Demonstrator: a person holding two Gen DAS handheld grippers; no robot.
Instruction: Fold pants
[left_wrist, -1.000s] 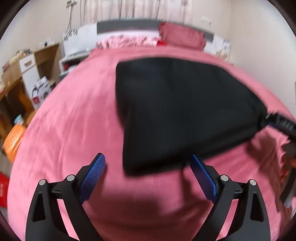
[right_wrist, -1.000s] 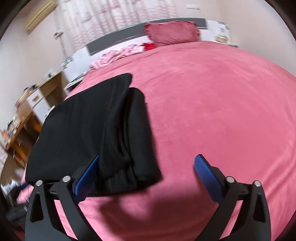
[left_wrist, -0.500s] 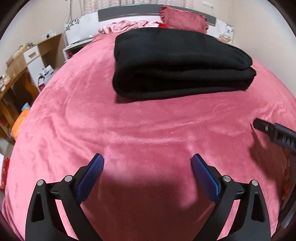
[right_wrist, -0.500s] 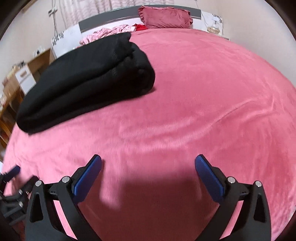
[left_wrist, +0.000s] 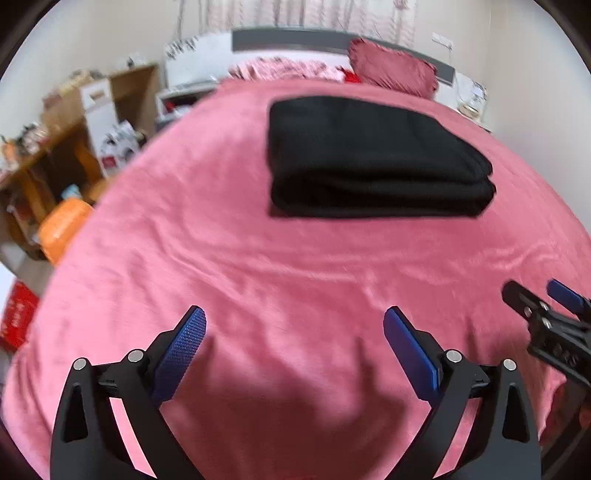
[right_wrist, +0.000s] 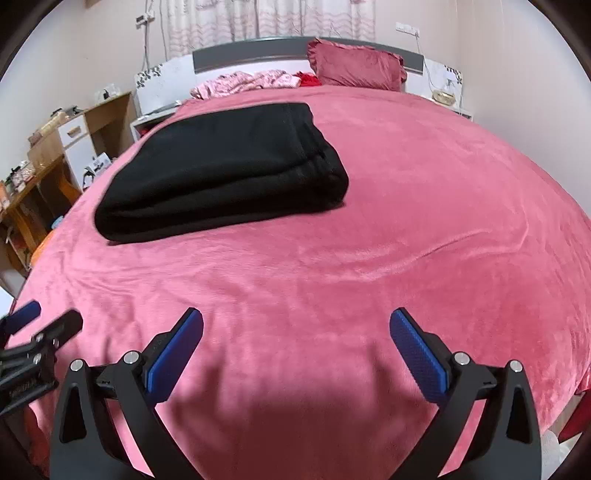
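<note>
Black folded pants (right_wrist: 221, 166) on pink bedspread (right_wrist: 424, 221)

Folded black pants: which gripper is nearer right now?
Too close to call. Left gripper and right gripper are both open, pulled back from the pants, touching nothing.

The folded pants (right_wrist: 221, 166) lie on the bed (right_wrist: 406, 221), toward its left side, well ahead of both grippers. Behind them, at the headboard (right_wrist: 258, 55), a pillow (right_wrist: 356, 68) sits to the right of loose clothes (right_wrist: 247, 82). A desk (right_wrist: 44, 162) stands left of the bed. The left gripper (left_wrist: 293, 334) and right gripper (right_wrist: 295, 336) hover side by side over the near edge, each with its 2 fingers spread.
</note>
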